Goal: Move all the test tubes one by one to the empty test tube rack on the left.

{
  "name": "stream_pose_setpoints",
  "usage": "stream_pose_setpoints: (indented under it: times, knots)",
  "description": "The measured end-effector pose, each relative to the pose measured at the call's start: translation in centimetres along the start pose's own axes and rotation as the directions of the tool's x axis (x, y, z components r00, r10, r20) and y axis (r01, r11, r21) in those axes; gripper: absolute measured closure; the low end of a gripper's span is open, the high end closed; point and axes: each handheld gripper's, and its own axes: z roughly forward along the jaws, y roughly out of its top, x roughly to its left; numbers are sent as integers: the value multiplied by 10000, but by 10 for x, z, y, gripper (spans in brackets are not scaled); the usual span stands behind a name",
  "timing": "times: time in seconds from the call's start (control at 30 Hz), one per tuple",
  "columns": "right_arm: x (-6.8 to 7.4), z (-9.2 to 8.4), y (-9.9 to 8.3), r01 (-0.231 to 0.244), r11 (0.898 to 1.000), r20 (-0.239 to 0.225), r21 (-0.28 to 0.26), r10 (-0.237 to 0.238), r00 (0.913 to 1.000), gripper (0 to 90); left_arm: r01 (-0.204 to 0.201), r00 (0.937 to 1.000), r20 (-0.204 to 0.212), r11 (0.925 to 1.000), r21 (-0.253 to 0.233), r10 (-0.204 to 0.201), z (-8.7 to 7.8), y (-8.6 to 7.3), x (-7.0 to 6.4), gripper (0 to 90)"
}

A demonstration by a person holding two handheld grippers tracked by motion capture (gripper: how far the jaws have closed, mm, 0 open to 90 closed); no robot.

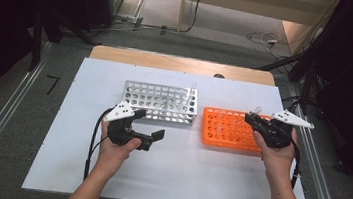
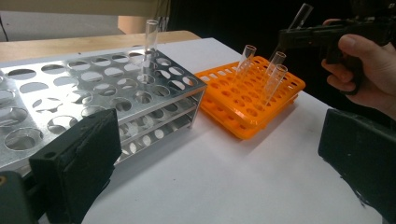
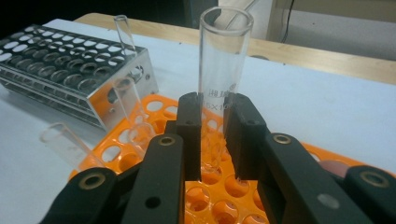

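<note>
R fingers (image 3: 212,135) clamped on glass tube (image 3: 223,70), above orange rack (image 3: 154,121) at right | L fingers (image 2: 224,154) open, idle near steel rack (image 2: 93,93) | I'd lift straight, keep tube vertical, clear leaning tubes (image 2: 275,79), then cross left.

High view looks down from above person's side, far off. Gripper views sit low and close over white table (image 1: 171,174); all share orange plastic tube rack (image 1: 229,130) (image 2: 243,112) (image 3: 205,196) and perforated silver metal rack (image 1: 161,103) (image 2: 93,88) (image 3: 70,70).
</note>
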Motion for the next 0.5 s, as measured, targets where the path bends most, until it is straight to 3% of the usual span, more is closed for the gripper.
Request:
stream_pose_setpoints:
  times: [0.2, 0.5]
  knots:
    - [9, -16, 13, 104, 9998, -442, -161, -111, 9990, 743, -4, 10000, -35, 10000, -58, 3, -2, 2, 0, 0]
    - [39, -28, 27, 740, 9969, -1139, -274, -767, 9905, 743, -91, 10000, 14, 9999, -69, 92, -3, 5, -3, 0]
